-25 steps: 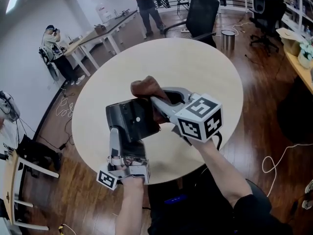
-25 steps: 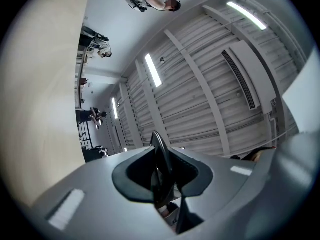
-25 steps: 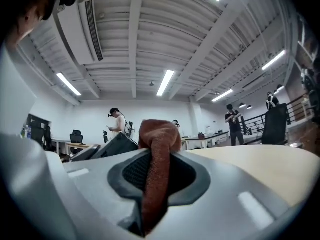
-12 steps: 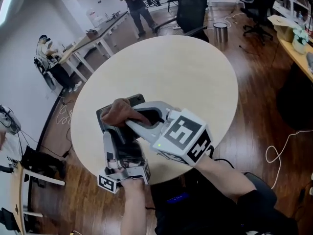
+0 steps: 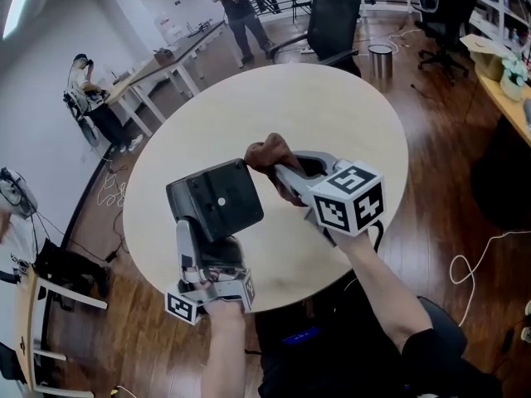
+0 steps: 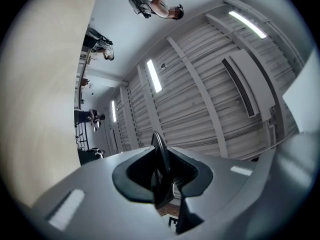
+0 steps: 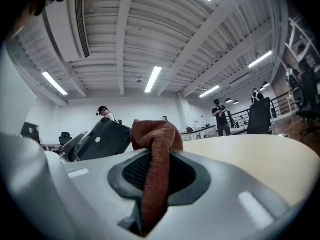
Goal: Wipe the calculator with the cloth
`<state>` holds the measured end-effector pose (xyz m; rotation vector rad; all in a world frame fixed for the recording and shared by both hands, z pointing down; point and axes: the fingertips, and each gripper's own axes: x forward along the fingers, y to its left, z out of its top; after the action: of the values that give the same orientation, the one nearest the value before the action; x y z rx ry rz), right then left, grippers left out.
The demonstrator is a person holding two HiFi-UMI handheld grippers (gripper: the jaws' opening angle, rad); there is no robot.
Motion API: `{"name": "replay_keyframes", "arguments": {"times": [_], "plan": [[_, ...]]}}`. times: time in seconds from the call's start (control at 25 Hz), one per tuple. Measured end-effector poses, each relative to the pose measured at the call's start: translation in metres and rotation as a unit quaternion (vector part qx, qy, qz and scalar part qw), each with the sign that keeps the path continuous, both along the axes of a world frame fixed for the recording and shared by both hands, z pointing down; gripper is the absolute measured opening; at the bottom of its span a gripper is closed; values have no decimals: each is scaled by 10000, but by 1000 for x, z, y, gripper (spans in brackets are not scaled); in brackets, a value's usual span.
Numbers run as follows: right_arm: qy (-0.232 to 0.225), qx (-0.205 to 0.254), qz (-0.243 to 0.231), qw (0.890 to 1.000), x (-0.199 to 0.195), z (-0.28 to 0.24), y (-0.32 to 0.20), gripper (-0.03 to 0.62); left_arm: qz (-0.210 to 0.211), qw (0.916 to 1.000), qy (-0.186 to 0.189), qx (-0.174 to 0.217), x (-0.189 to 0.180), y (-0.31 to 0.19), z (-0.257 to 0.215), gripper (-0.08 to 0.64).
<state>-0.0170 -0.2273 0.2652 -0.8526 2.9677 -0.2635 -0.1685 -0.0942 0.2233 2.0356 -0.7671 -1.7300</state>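
1. Calculator (image 5: pixel 214 199) is standing at the left, clamped by its lower edge between the jaws of the left gripper (image 5: pixel 209 239) and rising up and away from them, lifted off the desk (image 5: pixel 332 114).
2. Its dark flat face with a small pale round spot is tilting toward the head camera.
3. In the left gripper view, the left gripper (image 6: pixel 161 181) is pointing steeply up at the ceiling. Its jaws are pressing together on the calculator (image 6: pixel 160 166), which is showing there only as a thin dark edge running straight out from between them.
4. To the right of the calculator's upper corner, a brown cloth (image 5: pixel 265 152) is bunching out past the tips of the right gripper (image 5: pixel 280 171), whose jaws are closing on it.
5. The cloth is sitting just beside that corner; I cannot tell whether the two are touching.
6. In the right gripper view, the cloth (image 7: pixel 155 149) is hanging as a folded strip down the gap between the jaws of the right gripper (image 7: pixel 154 181) and is bulging over their tips. The calculator (image 7: pixel 100 139) is showing just left of those jaws, and the pale desk (image 7: pixel 260 154) is stretching away to the right.
7. Farthest right, the marker cube (image 5: pixel 348 199) on the right gripper is sitting behind its jaws, over the desk's near edge.
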Motion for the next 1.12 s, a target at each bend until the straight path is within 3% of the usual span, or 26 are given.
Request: {"name": "replay_keyframes", "arguments": {"times": [0.2, 0.32, 0.48, 0.8, 0.88, 1.0, 1.12], "plan": [[-582, 229, -825, 9946, -24, -42, 54, 77, -76, 10000, 59, -21, -4, -5, 1, 70], [-282, 694, -1350, 9880, -54, -50, 100, 77, -75, 9999, 103, -38, 1, -6, 2, 69], [287, 1128, -1087, 9872, -62, -33, 101, 77, -90, 9999, 134, -57, 2, -4, 3, 72], [255, 220, -5, 9994, -3, 6, 19, 78, -152, 9997, 204, -41, -5, -2, 3, 71], [76, 256, -103, 9996, 0, -1, 30, 77, -163, 9996, 212, -43, -6, -4, 4, 71], [-224, 606, -740, 9952, -18, -28, 74, 77, -201, 9994, 260, -74, -7, -7, 5, 71], [-91, 1037, -1300, 9860, -46, -39, 120, 77, -202, 9991, 342, -116, -6, -9, 4, 71]]}}
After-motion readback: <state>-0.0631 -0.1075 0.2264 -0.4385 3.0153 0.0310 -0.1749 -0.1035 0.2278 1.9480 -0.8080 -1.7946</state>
